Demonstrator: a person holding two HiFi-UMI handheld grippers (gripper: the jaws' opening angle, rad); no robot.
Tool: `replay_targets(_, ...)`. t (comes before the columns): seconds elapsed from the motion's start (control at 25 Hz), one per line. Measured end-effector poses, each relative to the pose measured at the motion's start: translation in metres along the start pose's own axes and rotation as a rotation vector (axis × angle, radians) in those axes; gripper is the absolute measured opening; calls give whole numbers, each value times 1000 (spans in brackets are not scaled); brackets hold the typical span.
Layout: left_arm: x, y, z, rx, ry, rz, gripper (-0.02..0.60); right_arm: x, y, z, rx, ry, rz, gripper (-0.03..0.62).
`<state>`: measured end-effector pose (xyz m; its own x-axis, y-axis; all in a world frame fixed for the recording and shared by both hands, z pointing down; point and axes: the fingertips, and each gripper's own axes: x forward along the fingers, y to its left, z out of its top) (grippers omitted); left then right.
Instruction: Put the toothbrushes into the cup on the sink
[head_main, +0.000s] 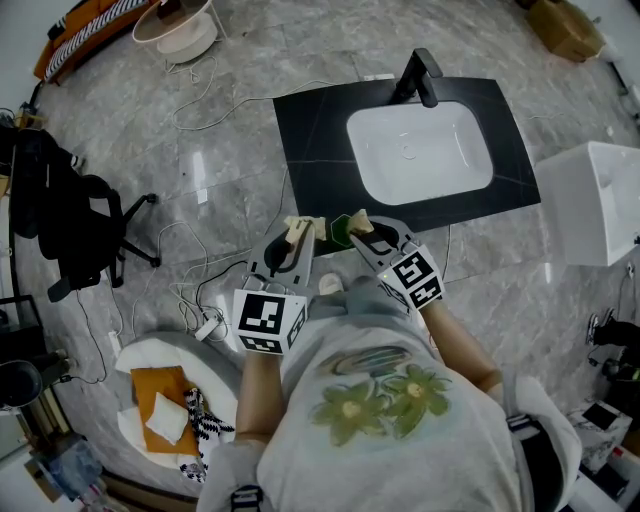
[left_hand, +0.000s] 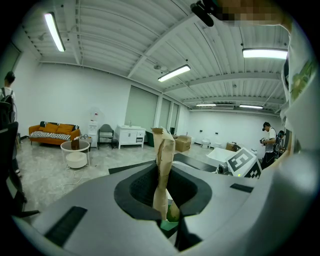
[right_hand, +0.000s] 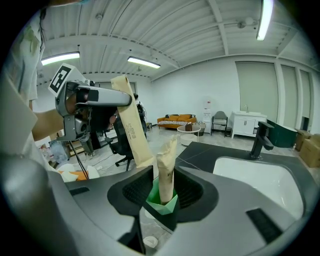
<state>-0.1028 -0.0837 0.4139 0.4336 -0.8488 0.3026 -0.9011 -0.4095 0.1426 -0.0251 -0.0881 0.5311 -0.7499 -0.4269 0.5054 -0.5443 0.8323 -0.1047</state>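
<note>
My left gripper (head_main: 297, 232) is shut on a toothbrush in a tan paper wrapper (head_main: 301, 229), held upright (left_hand: 162, 165) between its pads. Just to its right, my right gripper (head_main: 352, 226) is shut on a small green folded cup (right_hand: 162, 204) held in the air over the floor. A second paper-wrapped toothbrush (right_hand: 166, 170) stands in that cup. In the right gripper view the left gripper (right_hand: 90, 100) and its wrapped toothbrush (right_hand: 131, 125) lean in from the upper left, the wrapper's lower end close beside the cup. The black sink counter (head_main: 310, 140) with its white basin (head_main: 420, 150) lies just ahead.
A black faucet (head_main: 420, 75) stands at the basin's far edge. A black office chair (head_main: 80, 230) and loose cables (head_main: 200, 300) are on the floor to the left. A white box (head_main: 600, 200) stands at the right. A white cushion with an orange item (head_main: 160, 400) lies near my feet.
</note>
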Motion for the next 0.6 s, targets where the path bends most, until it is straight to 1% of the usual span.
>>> replay_targets(0.08,0,0,1,1,-2,-2,55,-1,0,1,0,-2,-4,138)
replay_targets(0.2,0,0,2,2,-7,-7,55,-2,-1,5,-3,-11,-17,164)
replay_targets(0.36,-1,-2,4,4,-15,-16,55,-8,-4,14,-2,-38,-51,172)
replay_targets(0.48,0,-5,7,3,-23,-26,55,-20,-6,33,1,-90,-77,172)
replay_targets(0.6,0,-8,11,5,-31,-35,55,-33,-5,53,3,-141,-83,172)
